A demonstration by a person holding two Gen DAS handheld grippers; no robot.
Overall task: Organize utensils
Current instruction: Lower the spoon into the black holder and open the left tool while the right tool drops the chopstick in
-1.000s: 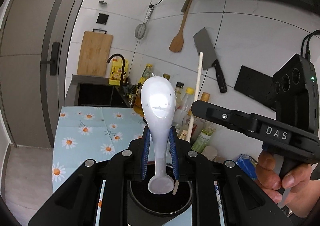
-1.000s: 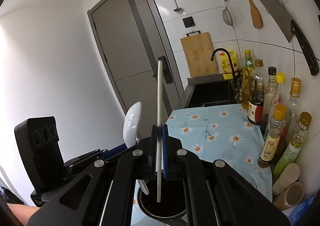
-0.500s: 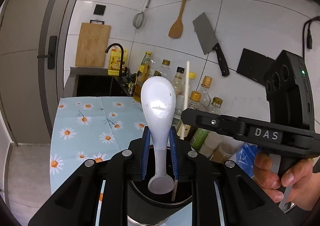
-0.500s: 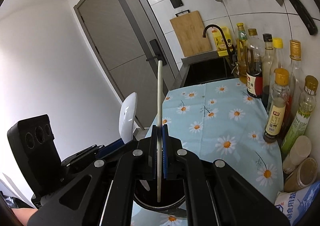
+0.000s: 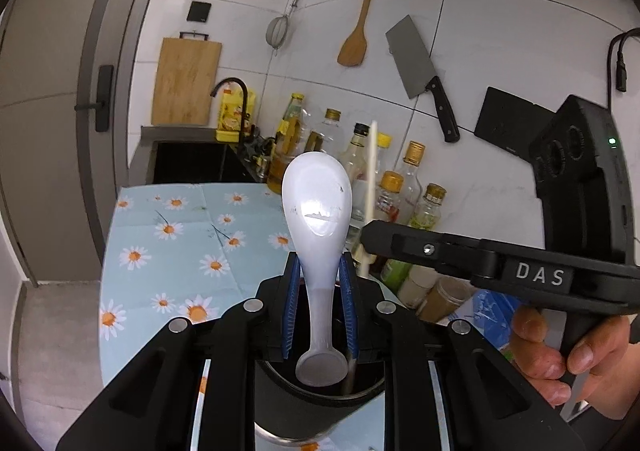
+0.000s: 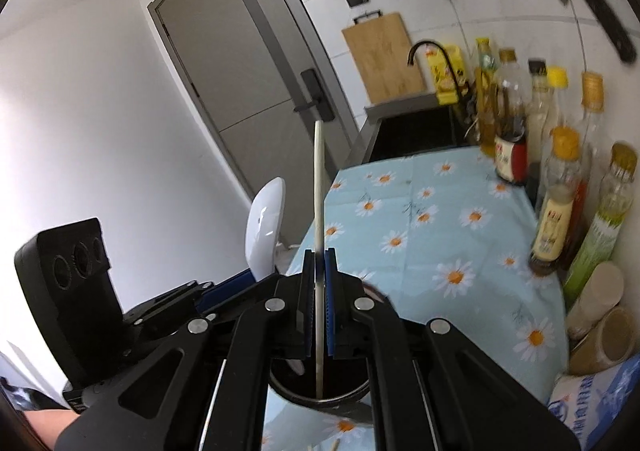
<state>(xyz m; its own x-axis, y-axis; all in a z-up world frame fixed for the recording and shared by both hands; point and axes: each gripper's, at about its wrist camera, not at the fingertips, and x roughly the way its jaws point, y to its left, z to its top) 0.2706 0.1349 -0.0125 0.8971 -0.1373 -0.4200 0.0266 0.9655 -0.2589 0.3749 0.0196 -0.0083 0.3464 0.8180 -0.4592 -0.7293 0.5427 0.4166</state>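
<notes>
Your left gripper [image 5: 319,311] is clamped on a white rice paddle [image 5: 318,219]: the blue pads [image 5: 291,307] press its narrow neck from both sides, the jaws standing only as far apart as the handle is wide. The paddle stands upright, its broad blade above the fingers, and its round handle end sits inside the mouth of the black utensil holder [image 5: 320,407] directly below.

To the right, your right gripper [image 6: 319,311] is closed tight on a single pale chopstick [image 6: 319,211], the blue pads [image 6: 330,303] almost meeting around it. The chopstick stands near upright, most of its length rising above the fingers, and its lower tip reaches down into that same black holder [image 6: 340,397]. In the left wrist view your hand [image 5: 560,363] wraps the right tool's grip at the right edge.

The holder is a dark round cup standing on the daisy-print cloth [image 6: 440,211] near the counter's front edge. The paddle's end and the chopstick's tip share its opening; whether either touches the bottom, you cannot tell.

Further right, along the tiled wall, stand oil and sauce bottles [image 6: 560,203] with liquid in them, then two squat jars [image 6: 604,335] and a blue-and-white bag [image 6: 592,407] at the corner.
</notes>
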